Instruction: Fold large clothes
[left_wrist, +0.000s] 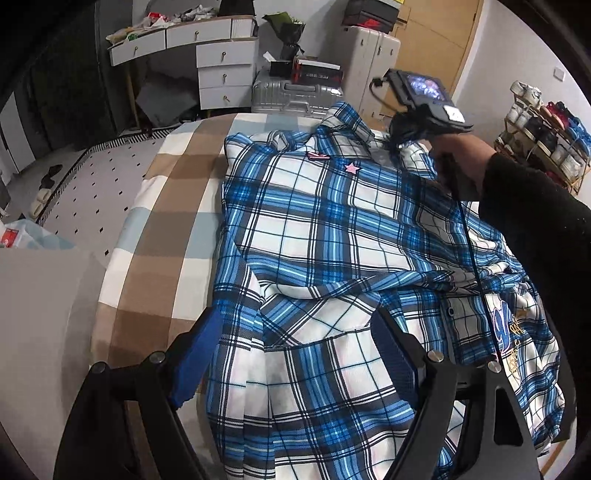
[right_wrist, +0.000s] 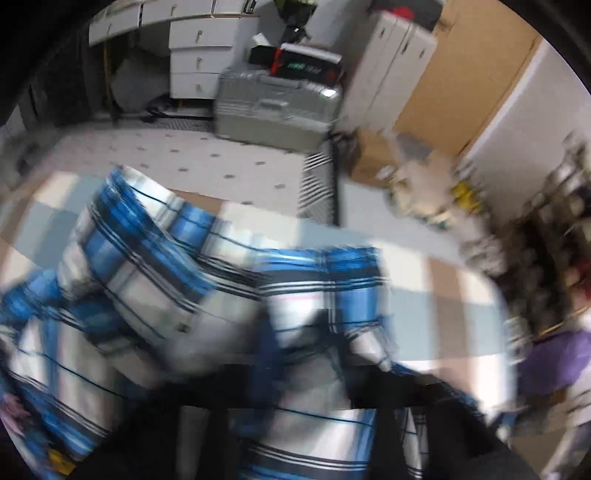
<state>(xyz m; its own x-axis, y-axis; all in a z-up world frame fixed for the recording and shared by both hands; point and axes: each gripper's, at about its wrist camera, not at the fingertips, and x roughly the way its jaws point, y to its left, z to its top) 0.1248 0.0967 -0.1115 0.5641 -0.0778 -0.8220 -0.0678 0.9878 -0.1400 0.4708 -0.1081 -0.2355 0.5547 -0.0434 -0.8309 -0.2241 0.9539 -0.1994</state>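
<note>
on the checked bed (left_wrist: 155, 206), plaid shirt (left_wrist: 317, 221) rumpled, right gripper (left_wrist: 397, 142) blurred, fabric-hidden

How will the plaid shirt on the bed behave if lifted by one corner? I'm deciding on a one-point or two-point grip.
The plaid shirt is probably floppy: it lies in soft folds and wrinkles on the checked bedspread. It looks thin and light, so a lifted corner would likely drape and drag the rest. Its layers already overlap, so they may slide apart.
</note>
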